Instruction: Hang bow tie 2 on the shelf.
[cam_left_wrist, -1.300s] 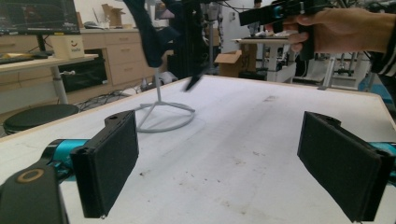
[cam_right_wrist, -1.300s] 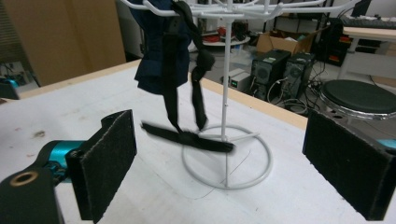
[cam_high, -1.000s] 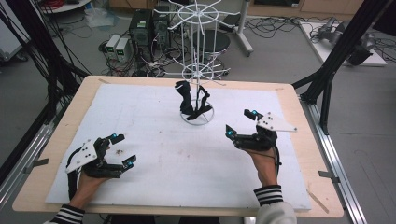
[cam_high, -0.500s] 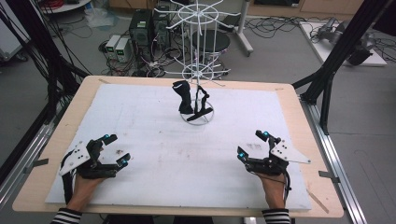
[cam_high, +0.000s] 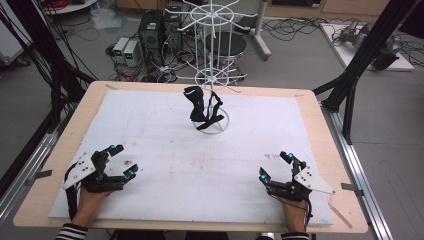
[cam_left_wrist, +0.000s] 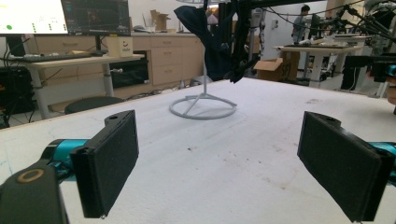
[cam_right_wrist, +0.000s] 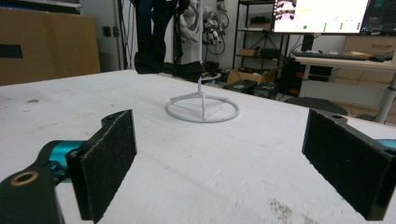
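Black strap (cam_high: 202, 107) hangs on white wire rack (cam_high: 212, 80), far table side. Left gripper (cam_high: 123, 161) and right gripper (cam_high: 276, 165) rest near edge, jaws spread, empty.

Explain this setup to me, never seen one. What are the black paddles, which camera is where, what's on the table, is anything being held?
No robot here: a person holds a hand-operated two-jaw gripper in each hand. The high view looks down on the table from above the person's side; the left gripper sits near the left corner, the right gripper near the right.

The other two pictures come from cameras riding on the grippers. The black paddles are each gripper's own padded jaws, seen from behind: left gripper, right gripper. Both stand wide open with nothing between them.

On the white table cover stands a white wire rack on a ring base, with a dark strappy item hanging from it. Nothing is held.
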